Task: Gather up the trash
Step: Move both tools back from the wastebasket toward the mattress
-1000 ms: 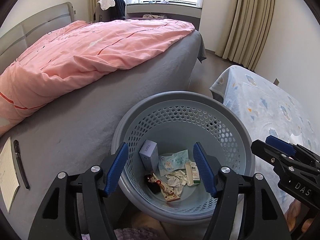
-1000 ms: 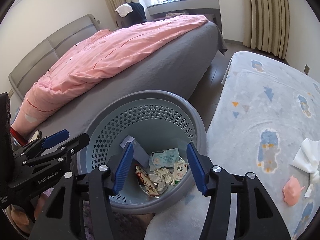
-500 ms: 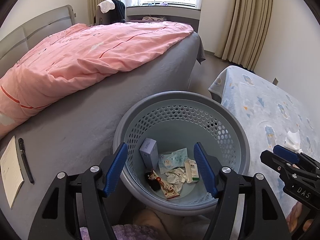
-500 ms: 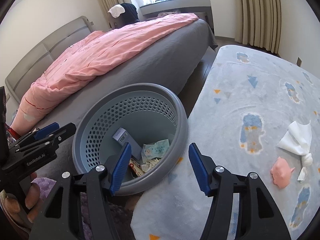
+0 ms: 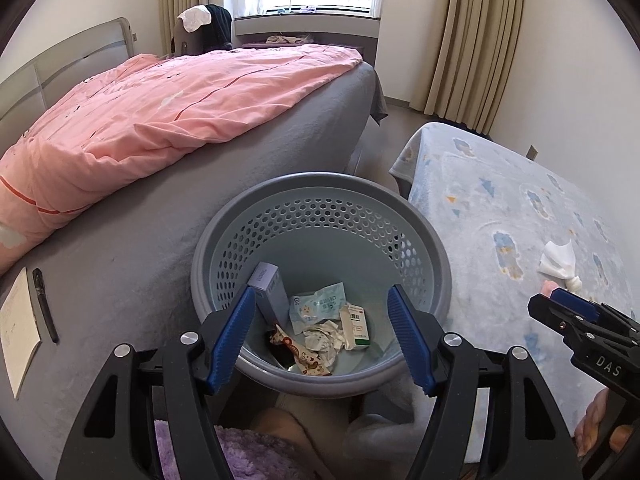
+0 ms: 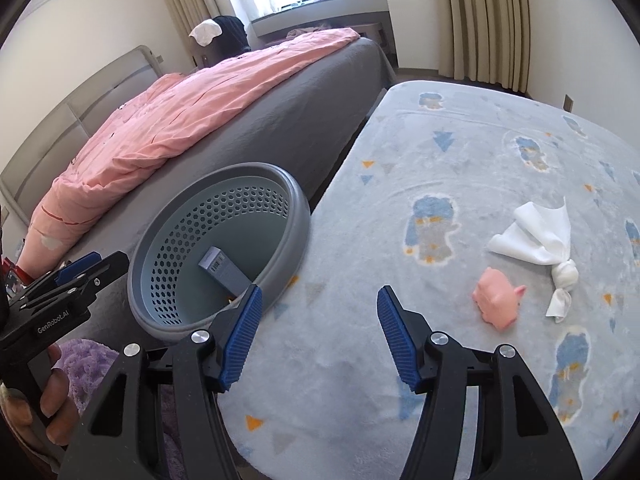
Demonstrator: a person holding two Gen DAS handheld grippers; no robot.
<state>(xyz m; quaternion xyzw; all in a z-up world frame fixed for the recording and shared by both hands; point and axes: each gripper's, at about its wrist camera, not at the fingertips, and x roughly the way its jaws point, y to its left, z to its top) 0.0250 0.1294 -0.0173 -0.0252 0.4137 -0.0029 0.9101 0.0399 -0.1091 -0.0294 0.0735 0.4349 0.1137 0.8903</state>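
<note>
**Bedroom floor, trash and basket**

While both tools stand open and empty: left gripper [image 5: 320, 340] over the basket [image 5: 320, 188] of wrappers; right gripper [image 6: 318, 336], jaws just widened, above the rug [image 6: 460, 160]; ahead to its right, tissue [image 6: 536, 236] beside a pink toy [image 6: 498, 300].

one basket [image 5: 320, 184], two boxes [image 5: 268, 288], one tissue [image 6: 536, 240]

Basket [image 5: 320, 380] stands between bed [image 5: 120, 272] and rug [image 6: 440, 140].
</note>
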